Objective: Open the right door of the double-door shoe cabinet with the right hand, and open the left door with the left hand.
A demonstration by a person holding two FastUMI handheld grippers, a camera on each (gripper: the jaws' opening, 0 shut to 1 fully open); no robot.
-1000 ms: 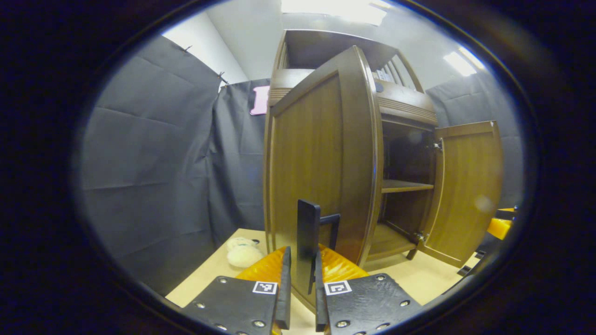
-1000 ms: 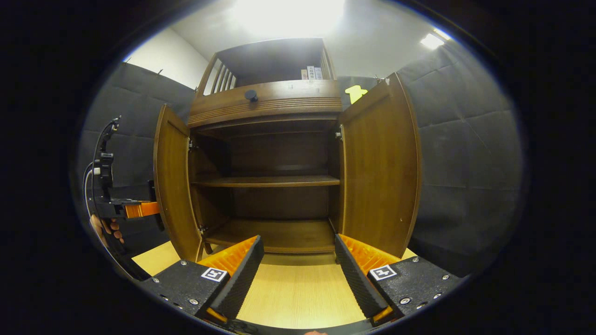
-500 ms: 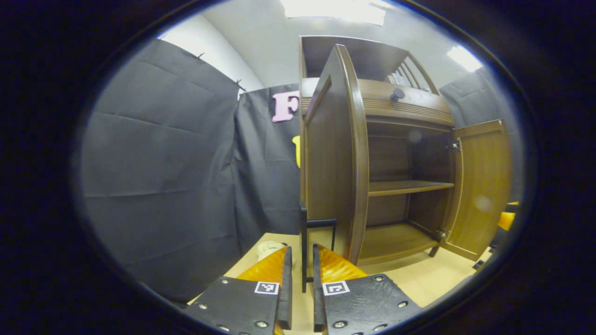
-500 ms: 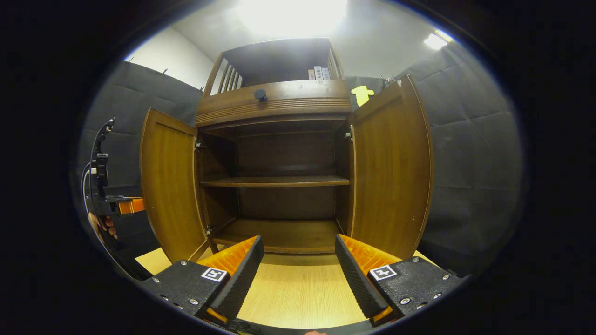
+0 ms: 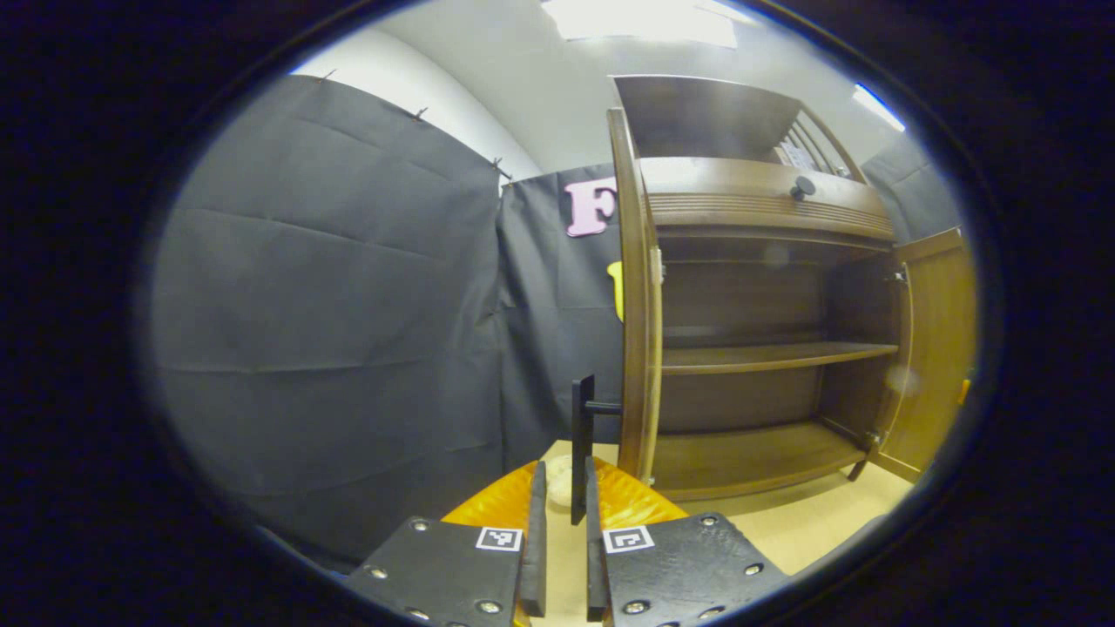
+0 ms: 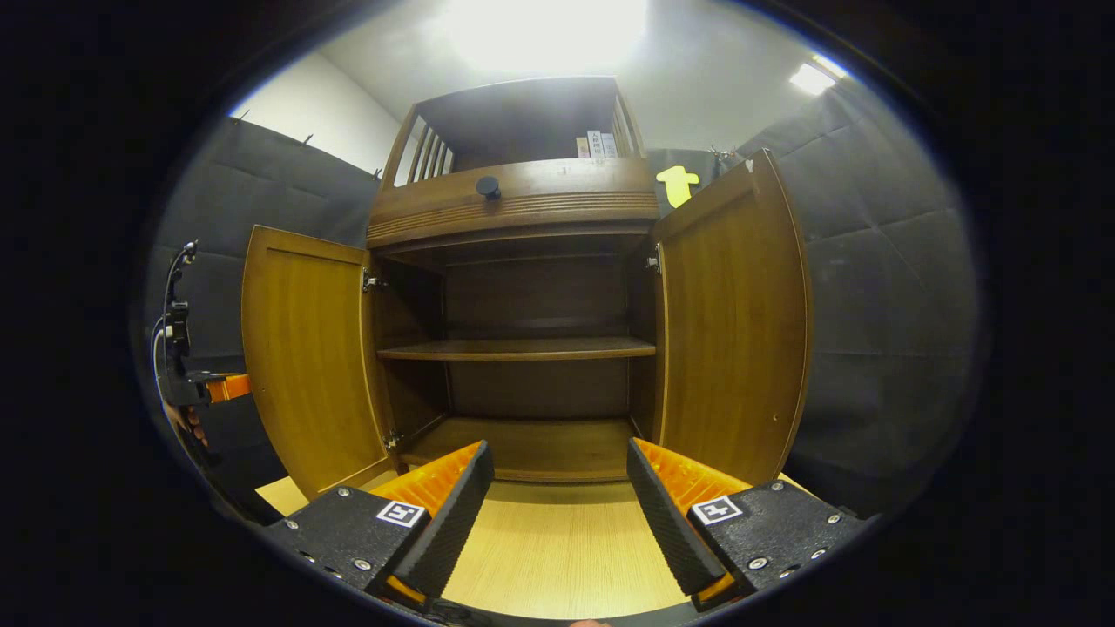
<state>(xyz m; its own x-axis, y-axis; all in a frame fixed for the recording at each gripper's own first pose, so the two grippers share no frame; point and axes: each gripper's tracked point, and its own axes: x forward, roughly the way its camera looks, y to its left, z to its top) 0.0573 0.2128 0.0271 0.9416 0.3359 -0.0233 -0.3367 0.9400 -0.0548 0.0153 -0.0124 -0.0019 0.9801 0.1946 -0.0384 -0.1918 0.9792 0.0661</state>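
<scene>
In the left gripper view we note our left gripper (image 5: 559, 531) at the bottom, its two black fingers drawn narrow around the lower end of a thin black door handle (image 5: 581, 448); the pads sit on either side of the bar, though we cannot tell whether both actually press it. Just beyond, the left door (image 5: 640, 331) appears edge-on, swung out toward the camera, with the handle standing off its outer face. A pale rounded object (image 5: 558, 477) lies on the light wooden table (image 5: 810, 531) beside the door's foot; we cannot tell what it is. In the right gripper view our right gripper (image 6: 557, 514) hangs above the table (image 6: 557, 557) with its fingers spread wide and nothing between them. Past the fingertips stands the double-door shoe cabinet (image 6: 523, 348), both doors open: the left door (image 6: 305, 357) on one side, the right door (image 6: 732, 322) on the other. Inside we see one middle shelf (image 6: 518, 349) and the bottom board (image 6: 531, 444), both bare. A round black knob (image 6: 488, 185) sits on the drawer front above. At the far left edge, beside the left door, the other gripper (image 6: 205, 387) and part of a hand (image 6: 187, 422) show.
</scene>
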